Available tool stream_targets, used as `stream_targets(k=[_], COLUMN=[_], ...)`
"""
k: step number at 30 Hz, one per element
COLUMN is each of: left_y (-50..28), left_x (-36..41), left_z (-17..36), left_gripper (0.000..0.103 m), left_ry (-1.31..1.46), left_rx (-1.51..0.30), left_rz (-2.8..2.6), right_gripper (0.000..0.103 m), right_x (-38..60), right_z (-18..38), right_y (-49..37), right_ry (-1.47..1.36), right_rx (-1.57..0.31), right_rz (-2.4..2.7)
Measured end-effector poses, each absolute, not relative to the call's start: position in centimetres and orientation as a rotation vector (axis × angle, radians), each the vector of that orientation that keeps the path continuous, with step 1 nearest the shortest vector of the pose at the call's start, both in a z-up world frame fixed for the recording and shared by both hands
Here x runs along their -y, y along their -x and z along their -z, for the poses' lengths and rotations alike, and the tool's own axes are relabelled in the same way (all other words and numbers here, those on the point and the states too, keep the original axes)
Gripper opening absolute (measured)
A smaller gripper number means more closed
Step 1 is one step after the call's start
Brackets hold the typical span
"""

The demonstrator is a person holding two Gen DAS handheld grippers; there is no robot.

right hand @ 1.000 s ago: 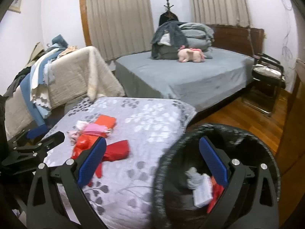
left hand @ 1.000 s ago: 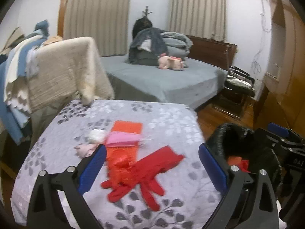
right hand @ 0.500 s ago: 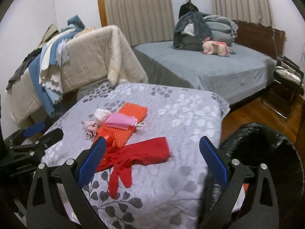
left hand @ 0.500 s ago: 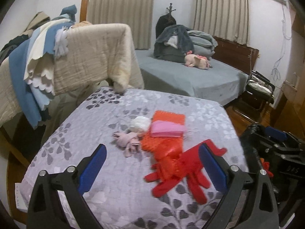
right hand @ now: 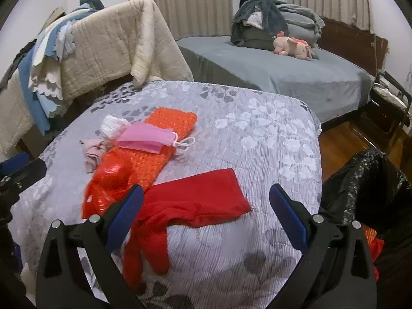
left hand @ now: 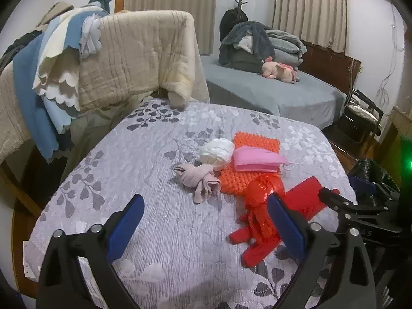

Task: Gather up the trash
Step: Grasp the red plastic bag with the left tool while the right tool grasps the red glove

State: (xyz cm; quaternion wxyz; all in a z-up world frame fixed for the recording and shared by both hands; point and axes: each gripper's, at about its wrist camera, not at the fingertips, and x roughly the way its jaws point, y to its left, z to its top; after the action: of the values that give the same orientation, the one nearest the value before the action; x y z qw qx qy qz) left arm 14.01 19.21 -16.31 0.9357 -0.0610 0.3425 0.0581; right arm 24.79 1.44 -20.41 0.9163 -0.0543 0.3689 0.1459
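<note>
On the grey floral cover (left hand: 144, 159) lie a white paper ball (left hand: 216, 152), a pink face mask (left hand: 257, 159), a crumpled beige tissue (left hand: 200, 180), an orange knitted cloth (left hand: 247, 164), a shiny red plastic wrapper (left hand: 260, 193) and a red glove (right hand: 195, 206). My left gripper (left hand: 203, 221) is open and empty, hovering near the beige tissue. My right gripper (right hand: 206, 211) is open and empty above the red glove. A black-lined trash bin (right hand: 365, 193) stands to the right of the table.
A beige quilt and blue cloths (left hand: 108, 59) hang over furniture at the back left. A grey bed (right hand: 283, 69) with a pink plush toy (right hand: 293, 46) and piled clothes lies behind. A black chair (left hand: 363, 118) stands on the wood floor at right.
Both grippers have swung left, away from the bin and over the table. The trash pile has come nearer and more central in both views. Both grippers stay open.
</note>
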Motion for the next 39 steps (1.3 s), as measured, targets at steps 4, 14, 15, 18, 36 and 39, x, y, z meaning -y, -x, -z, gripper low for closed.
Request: stream_targets(k=[4, 14, 15, 18, 36, 39], left_y=[-14.7, -15.7, -15.8, -15.9, -16.7, -16.9], left_x=[-19.4, -18.9, -18.9, -18.8, -16.6, -16.2], left_z=[17.0, 18.0, 18.1, 18.2, 18.0, 18.0], left_gripper=[0.094, 0.094, 0.094, 0.094, 0.093, 0.093], left_ry=[0.131, 0.13, 0.13, 0.13, 0.122, 0.121], left_rx=[-0.713, -0.735, -0.737, -0.74, -0.744, -0.743], left_rz=[-0.117, -0.104, -0.102, -0.1, -0.056, -0.05], right_gripper=[0.095, 0.094, 0.088, 0.072, 0.01, 0.01], right_x=[-1.5, -2.1, -2.1, -2.4, -2.8, -2.0], right_z=[21.8, 23.3, 23.3, 23.4, 23.0, 22.3], right_y=[-25.5, -26.3, -26.3, -26.3, -25.2, -25.0], right_ry=[0.113, 0.122, 0.124, 0.131, 0.132, 0.106], right_rx=[-0.797, -0.86, -0.861, -0.867, -0.873, -0.868], right_rz=[-0.293, -0.316, -0.328, -0.354, -0.44, -0.422])
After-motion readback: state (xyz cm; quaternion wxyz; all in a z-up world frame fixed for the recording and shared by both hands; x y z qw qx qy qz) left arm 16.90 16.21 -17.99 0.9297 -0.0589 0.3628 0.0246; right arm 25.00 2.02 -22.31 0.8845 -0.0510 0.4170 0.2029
